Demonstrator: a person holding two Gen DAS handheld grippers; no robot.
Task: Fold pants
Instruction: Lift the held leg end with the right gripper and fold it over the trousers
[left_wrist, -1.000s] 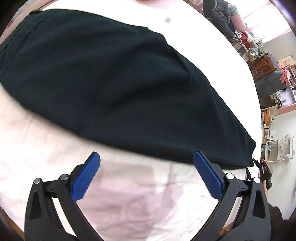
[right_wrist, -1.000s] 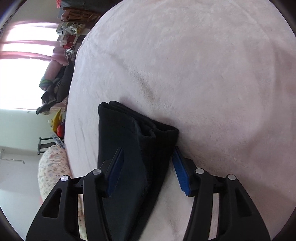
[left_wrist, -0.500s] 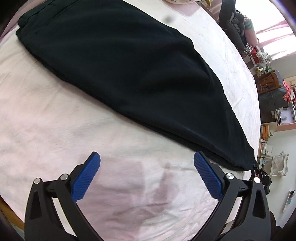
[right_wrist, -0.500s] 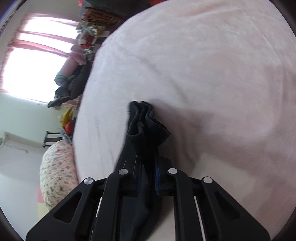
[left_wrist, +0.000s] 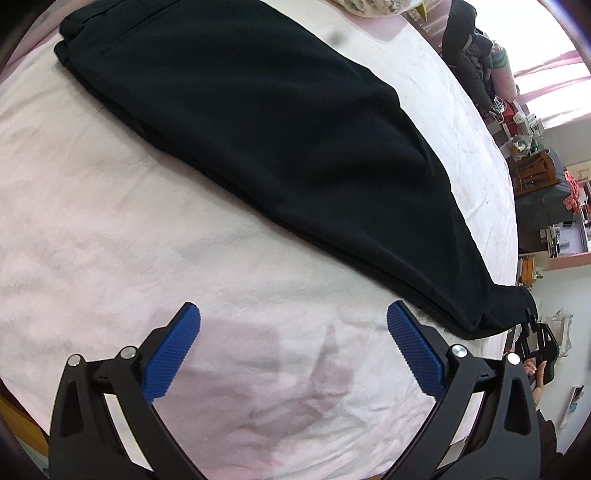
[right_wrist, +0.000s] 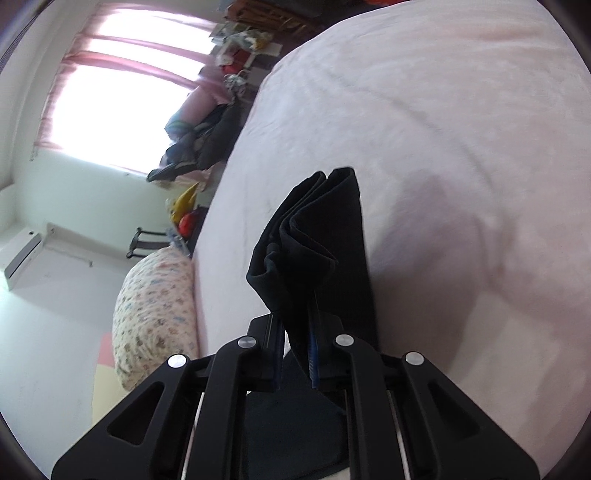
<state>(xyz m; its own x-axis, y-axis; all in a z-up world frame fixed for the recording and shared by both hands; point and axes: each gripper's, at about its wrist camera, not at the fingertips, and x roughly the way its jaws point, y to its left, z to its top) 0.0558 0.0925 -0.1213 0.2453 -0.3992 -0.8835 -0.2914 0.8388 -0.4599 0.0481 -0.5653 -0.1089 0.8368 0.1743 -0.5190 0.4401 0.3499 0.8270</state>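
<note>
Looking along my left gripper, I see its blue pads spread wide and holding nothing, above the pale pink blanket. The black pants lie flat across that blanket beyond my fingertips, waistband far left, cuffs tapering to the right edge, where my right gripper shows small (only partly visible). A floral pillow sits past the waistband.

Along my right gripper, the jaws are clenched on the pants' cuff end, whose bunched layers stand up between the fingers over the blanket. The pillow lies left, beneath a bright curtained window.
</note>
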